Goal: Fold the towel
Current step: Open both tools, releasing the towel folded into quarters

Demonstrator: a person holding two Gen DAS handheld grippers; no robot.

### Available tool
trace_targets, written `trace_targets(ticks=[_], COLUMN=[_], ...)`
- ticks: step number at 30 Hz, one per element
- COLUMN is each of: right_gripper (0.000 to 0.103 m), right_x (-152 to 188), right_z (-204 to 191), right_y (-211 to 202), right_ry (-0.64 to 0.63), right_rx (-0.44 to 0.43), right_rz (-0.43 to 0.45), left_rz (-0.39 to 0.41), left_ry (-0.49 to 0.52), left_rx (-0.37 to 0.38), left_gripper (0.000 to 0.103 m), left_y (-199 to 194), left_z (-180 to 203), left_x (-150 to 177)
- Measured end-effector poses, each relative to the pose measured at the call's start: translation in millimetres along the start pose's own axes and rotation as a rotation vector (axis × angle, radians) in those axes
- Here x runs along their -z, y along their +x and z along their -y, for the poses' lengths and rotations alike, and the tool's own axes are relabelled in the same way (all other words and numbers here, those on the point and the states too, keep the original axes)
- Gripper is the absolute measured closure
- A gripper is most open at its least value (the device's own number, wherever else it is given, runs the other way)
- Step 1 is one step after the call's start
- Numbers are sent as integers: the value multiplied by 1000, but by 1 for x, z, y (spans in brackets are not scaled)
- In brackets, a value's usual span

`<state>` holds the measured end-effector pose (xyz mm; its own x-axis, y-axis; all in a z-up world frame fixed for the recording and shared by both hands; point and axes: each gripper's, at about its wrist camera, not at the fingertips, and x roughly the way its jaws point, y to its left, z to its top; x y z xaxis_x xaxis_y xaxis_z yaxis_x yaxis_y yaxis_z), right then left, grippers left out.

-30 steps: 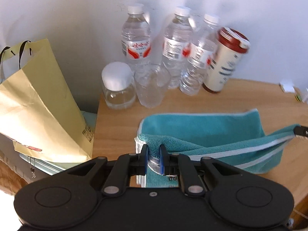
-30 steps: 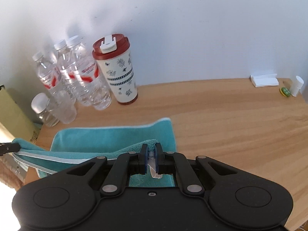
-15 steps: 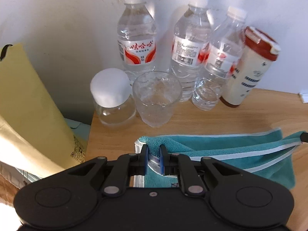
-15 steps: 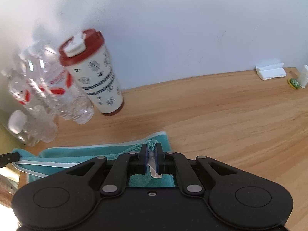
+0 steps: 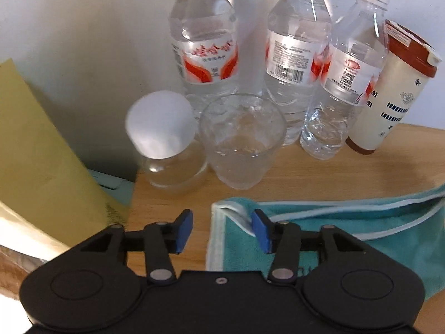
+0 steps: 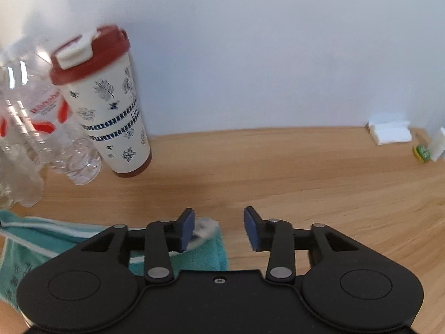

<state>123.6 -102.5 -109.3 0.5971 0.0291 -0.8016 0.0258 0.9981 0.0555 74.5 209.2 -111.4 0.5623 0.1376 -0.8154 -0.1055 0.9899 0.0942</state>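
Left wrist view shows your left gripper (image 5: 222,229) with jaws spread wide and empty over the teal white-edged towel (image 5: 347,231), doubled just before the clear drinking glass (image 5: 241,139) on the wooden worktop (image 5: 306,178), likely freed so the fold settles; your right gripper (image 6: 218,229) likewise gapes empty.

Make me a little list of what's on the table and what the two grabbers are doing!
towel: teal towel, folded, lying on the wooden table
left gripper: open, at the towel's corner
right gripper: open, at the towel's other corner
behind towel: three water bottles, a glass, a jar, a red-lidded cup
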Motion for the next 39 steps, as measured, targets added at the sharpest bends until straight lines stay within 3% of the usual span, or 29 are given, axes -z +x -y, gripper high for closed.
trace_targets(ticks=[5,9,11,16,20,22,24,26,27,33,35,37,39], right_gripper=[56,56,56,56,60,62,64,82,84,85,98,98,99], right_x=[16,37,50,61,66,66,69,72,74,78,78,76,75], right_z=[16,13,4,1,2,3,3,3,2,6,8,10,12], right_y=[-21,-12,-12,-6,-3,0,2,4,4,9,9,6,4], right_ry=[-24,-61,-116,-136,-151,-154,-159,-165,-169,-137,-131,-118,-108], right_rx=[-32,-83,-76,-54,-85,-99,-113,-136,-152,-158,-173,-181,-187], right_rz=[12,-88,-90,-100,-117,-144,-163,-180,-188,-210,-206,-194,-182], left_rz=[-3,-53,-70,-54,-20,-29,-61,-50,-50,-68,-59,-51,-27], left_ry=[-17,2,-4,-2,-1,8,8,25,31,20,31,42,59], left_rx=[14,-9,-18,13,58,66,77,76,74,99,94,89,78], left_gripper=[43,43,43,43,44,58,64,67,69,85,89,101,102], left_y=[-11,2,7,13,13,15,19,17,17,19,19,19,14], left_z=[-14,-17,-20,-24,-27,-26,-25,-22,-22,-20,-17,-14,-12], left_x=[21,38,44,53,54,56,57,59,61,60,59,58,57])
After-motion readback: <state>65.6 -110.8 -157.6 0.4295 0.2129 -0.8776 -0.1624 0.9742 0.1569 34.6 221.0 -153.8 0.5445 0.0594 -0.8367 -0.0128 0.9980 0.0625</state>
